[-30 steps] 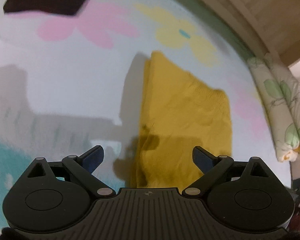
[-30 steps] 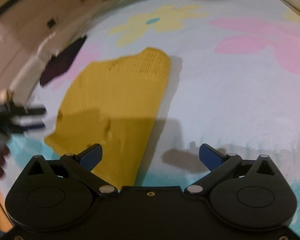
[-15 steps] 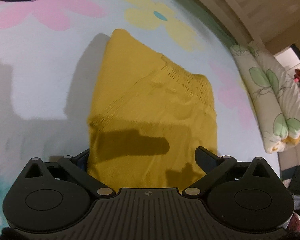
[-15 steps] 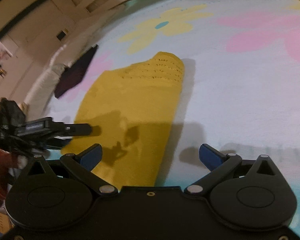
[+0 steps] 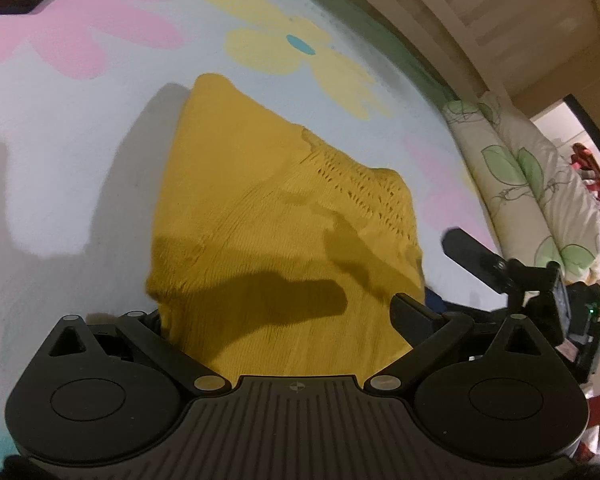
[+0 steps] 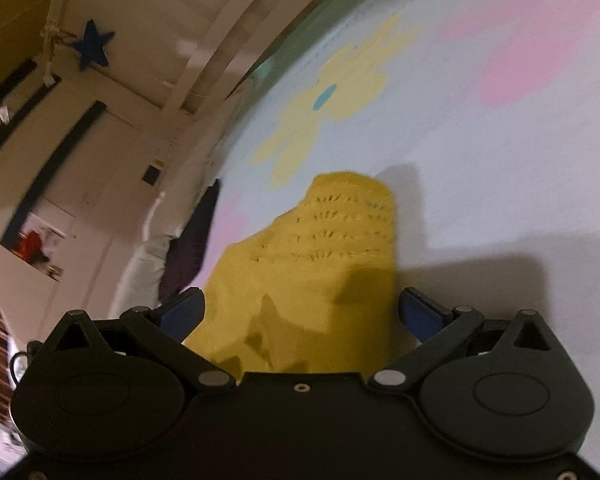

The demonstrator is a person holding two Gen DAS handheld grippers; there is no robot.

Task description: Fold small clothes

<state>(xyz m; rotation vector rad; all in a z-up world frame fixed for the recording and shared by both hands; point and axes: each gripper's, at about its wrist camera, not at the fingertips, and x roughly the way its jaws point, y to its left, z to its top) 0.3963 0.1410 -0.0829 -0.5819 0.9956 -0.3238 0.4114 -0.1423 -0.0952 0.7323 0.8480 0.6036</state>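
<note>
a folded mustard-yellow knitted garment point(image 5: 276, 232) lies on a pale blue bedspread printed with pink and yellow flowers point(image 5: 80, 152), towards the near edge of the bed, with its openwork knit band on the far right side

the left gripper point(image 5: 288, 312) is spread wide, its two fingers standing on either side of the garment's near edge; the left finger is partly hidden behind the cloth, the right finger point(image 5: 416, 310) sits at the garment's right side. it is not clamped on anything

the right gripper point(image 6: 302, 312) is also spread wide, its blue-padded fingers point(image 6: 182, 314) flanking the near end of the same yellow garment point(image 6: 312, 280), which fills the gap between them; whether the pads touch the cloth cannot be told. in the left wrist view the right gripper point(image 5: 500, 268) shows as a black tool just beside the garment's right edge

a dark maroon cloth point(image 6: 188, 252) lies at the far left edge of the bed. a rolled white quilt with green leaf print point(image 5: 532, 188) lies along the right edge. a blue star point(image 6: 93, 45) hangs on the wall
</note>
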